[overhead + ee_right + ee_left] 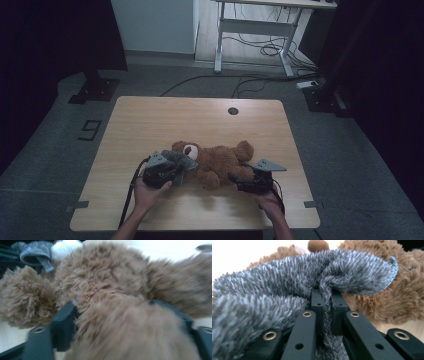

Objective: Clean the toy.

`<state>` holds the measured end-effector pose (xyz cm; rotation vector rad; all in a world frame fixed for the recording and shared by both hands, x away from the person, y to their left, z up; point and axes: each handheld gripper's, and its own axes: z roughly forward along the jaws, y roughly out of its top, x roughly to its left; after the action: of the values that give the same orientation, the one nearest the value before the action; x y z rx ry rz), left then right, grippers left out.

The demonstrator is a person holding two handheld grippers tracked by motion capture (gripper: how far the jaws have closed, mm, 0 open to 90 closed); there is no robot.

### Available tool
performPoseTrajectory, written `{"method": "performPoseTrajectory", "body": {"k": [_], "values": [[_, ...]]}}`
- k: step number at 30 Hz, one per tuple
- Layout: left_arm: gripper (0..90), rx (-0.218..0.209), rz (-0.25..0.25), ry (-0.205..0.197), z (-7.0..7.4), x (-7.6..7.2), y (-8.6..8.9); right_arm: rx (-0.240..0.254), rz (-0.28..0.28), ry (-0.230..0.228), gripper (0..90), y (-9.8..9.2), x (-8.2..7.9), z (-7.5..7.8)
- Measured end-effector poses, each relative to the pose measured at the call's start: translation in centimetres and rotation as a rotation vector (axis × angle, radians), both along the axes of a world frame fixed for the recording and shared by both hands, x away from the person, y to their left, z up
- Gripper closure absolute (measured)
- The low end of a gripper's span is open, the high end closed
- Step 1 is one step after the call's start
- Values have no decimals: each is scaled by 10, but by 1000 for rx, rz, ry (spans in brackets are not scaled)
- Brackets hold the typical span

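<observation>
From above, a brown teddy bear (217, 162) lies on its back near the front of a pale wooden table (150, 120), which stands on grey carpet with cables trailing across the floor toward a white desk frame (255, 30) behind. The left gripper (186, 166) sits at the bear's head end, a grey fleecy cloth (177, 161) bunched at its tips. The right gripper (235, 178) meets the bear's leg.

Along the left gripper, the jaws are pinched tight on a fold of the grey fleecy cloth (287, 282), the bear just beyond them.

Along the right gripper, the jaws stand wide either side of a furry brown leg (125, 327); whether the pads press it I cannot tell.
</observation>
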<state>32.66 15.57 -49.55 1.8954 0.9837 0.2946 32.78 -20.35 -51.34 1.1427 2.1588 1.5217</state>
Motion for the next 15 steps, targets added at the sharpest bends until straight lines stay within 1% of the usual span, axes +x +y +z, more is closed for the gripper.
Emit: {"method": "performPoseTrajectory", "body": {"k": [2, 3, 4, 5, 7, 8, 9, 10, 12, 13, 15], "values": [[830, 3, -8, 8, -2, -3, 1, 3, 27, 16, 359, 3, -1, -7], [830, 6, -11, 15, -3, -4, 2, 5, 48, 23, 400, 4, -2, -10], [830, 8, -14, 18, -4, -4, 2, -7, 66, 30, 428, 5, -4, -13], [830, 10, -15, 21, -5, -4, 2, -19, 71, 36, 446, 5, -4, -14], [830, 27, -14, 26, -6, -1, 0, -26, 78, 51, 489, 6, -5, -18], [830, 41, -11, 30, -7, 1, -1, -44, 78, 55, 508, 8, -5, -20], [830, 52, -6, 40, -8, 5, -2, -73, 78, 58, 522, 10, -4, -22], [830, 56, -3, 57, -10, 9, -3, -97, 76, 57, 532, 13, -3, -24], [829, 55, -3, 105, -15, 19, -6, -134, 61, 58, 546, 18, 0, -27], [827, 55, -8, 121, -17, 22, -8, -134, 52, 53, 550, 19, 3, -27], [824, 52, -20, 125, -16, 22, -11, -130, 32, 46, 557, 19, 9, -26]]}}
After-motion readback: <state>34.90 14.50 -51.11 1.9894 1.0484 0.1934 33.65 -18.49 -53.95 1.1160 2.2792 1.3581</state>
